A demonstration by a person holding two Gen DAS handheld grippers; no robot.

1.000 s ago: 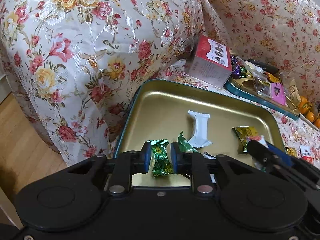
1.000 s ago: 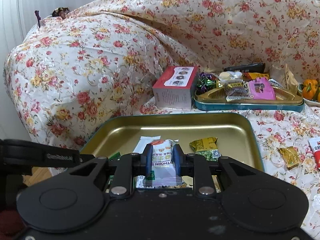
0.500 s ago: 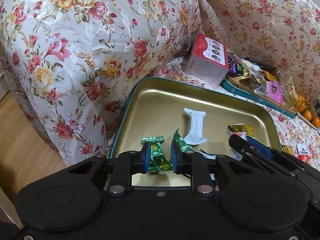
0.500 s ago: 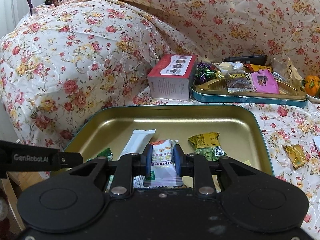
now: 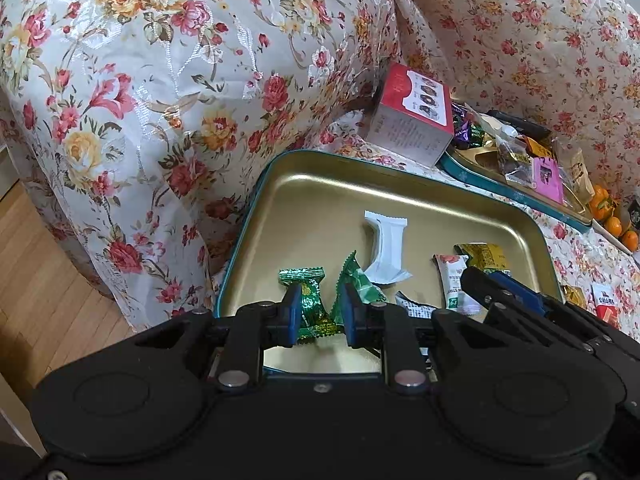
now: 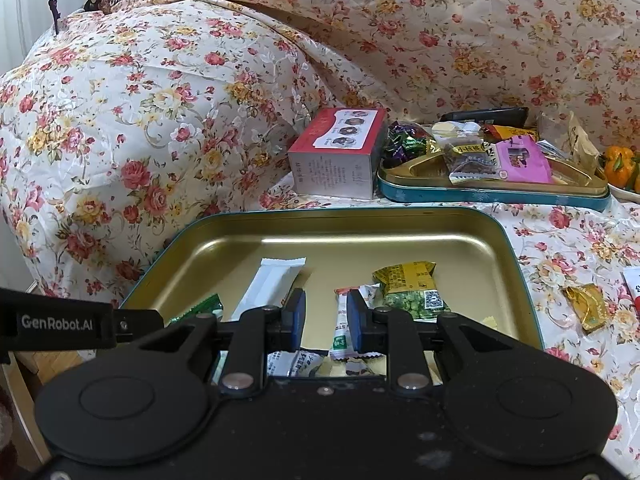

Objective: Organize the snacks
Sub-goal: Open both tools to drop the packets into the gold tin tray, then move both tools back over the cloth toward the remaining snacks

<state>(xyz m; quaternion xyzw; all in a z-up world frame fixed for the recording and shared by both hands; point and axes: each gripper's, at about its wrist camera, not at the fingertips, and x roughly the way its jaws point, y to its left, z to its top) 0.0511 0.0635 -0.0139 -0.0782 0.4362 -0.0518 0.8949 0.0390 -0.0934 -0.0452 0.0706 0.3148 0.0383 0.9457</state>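
A gold tin tray [image 5: 320, 196] [image 6: 360, 232] lies on the floral cover. In it are a white bar [image 5: 386, 246] [image 6: 272, 284], a yellow-green packet [image 6: 408, 288] [image 5: 486, 254], a green triangular sachet [image 5: 360, 282] and other wrappers. My left gripper [image 5: 319, 312] stands slightly open, with a green foil candy [image 5: 310, 304] loose between its jaws over the tray's near edge. My right gripper [image 6: 326, 316] is open; the white hawthorn-strip packet [image 6: 342, 326] [image 5: 452, 280] lies tilted by its right finger, dropping into the tray.
A red-topped box [image 6: 336, 152] [image 5: 412, 114] stands behind the tray. A second tin [image 6: 492, 194] holds mixed snacks. Oranges [image 6: 618, 162] are at far right. Loose gold wrapper [image 6: 586, 304] and a red-white packet [image 5: 604, 304] lie on the cover. Wooden floor [image 5: 44, 288] drops off left.
Both grippers opened: the right let go of the hawthorn packet, which tipped toward the tray; the left loosened around the green candy. Both drew back slightly.
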